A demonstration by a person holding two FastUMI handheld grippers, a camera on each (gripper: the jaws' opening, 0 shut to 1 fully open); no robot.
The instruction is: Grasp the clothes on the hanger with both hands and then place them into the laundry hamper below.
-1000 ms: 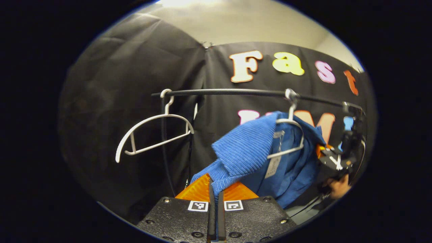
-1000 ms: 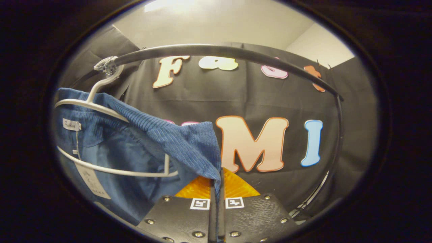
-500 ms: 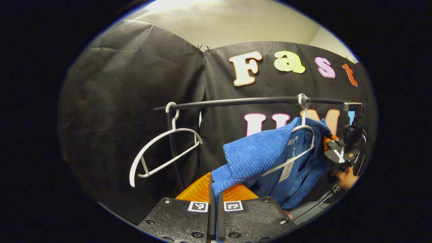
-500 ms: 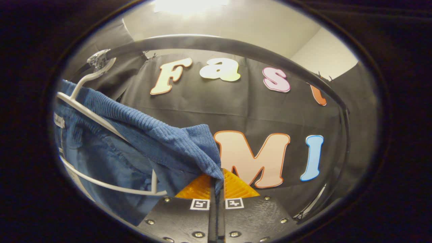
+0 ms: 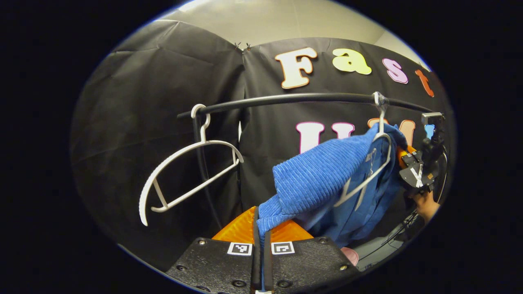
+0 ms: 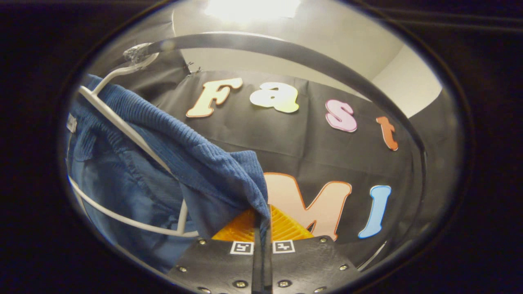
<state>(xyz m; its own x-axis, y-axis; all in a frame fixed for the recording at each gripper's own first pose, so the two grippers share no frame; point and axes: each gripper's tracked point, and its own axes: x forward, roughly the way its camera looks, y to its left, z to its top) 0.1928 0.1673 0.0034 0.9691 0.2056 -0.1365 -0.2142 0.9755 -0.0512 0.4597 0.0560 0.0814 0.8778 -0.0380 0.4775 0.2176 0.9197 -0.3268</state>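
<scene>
Since the earlier frame the blue garment (image 5: 322,175) has slid further off its white hanger (image 5: 369,175) toward seven o'clock, left gripper (image 5: 260,228) and right gripper (image 6: 261,222) each pinching a shoulder, evidently to free both sides together.

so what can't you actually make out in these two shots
- Laundry hamper: where it sits below cannot be told from either view.
- Blue corduroy garment: its lower hem is cut off in the left gripper view by the left gripper.
- Garment tag: too small and distorted at the right gripper view's edge.
- Right gripper: its fingertips are covered by cloth.
- Rail: blurred up close.
</scene>
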